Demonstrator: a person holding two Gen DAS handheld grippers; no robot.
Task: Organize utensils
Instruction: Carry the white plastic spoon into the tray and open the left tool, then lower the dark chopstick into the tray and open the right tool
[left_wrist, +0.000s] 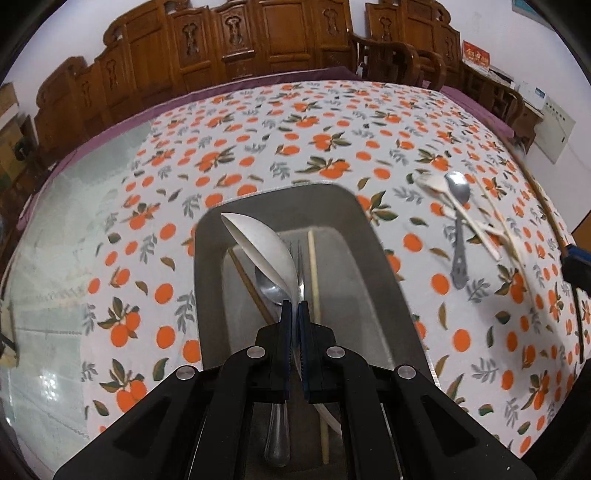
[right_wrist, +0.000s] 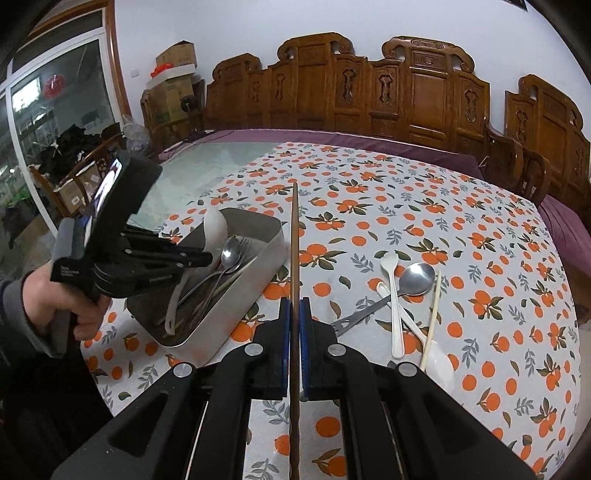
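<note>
left gripper (left_wrist: 294, 303) jaws pinch white ladle (left_wrist: 258, 251), bowl up | right gripper (right_wrist: 294, 301) jaws pinch brown chopstick (right_wrist: 294, 236) (pointing straight ahead)

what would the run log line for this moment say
left claw: shut on white spoon over metal tray | right claw: shut on brown chopstick | still on tablecloth: metal spoon

**Layout: tray and loose utensils**

Right wrist view: tray (right_wrist: 207, 295) lies left of centre on the table (right_wrist: 480, 221), with spoons, a fork and chopsticks in it. Loose utensils (right_wrist: 402, 295) lie crossed on the table to its right, well apart. Chairs (right_wrist: 369, 92) stand behind, along the upper frame.
</note>
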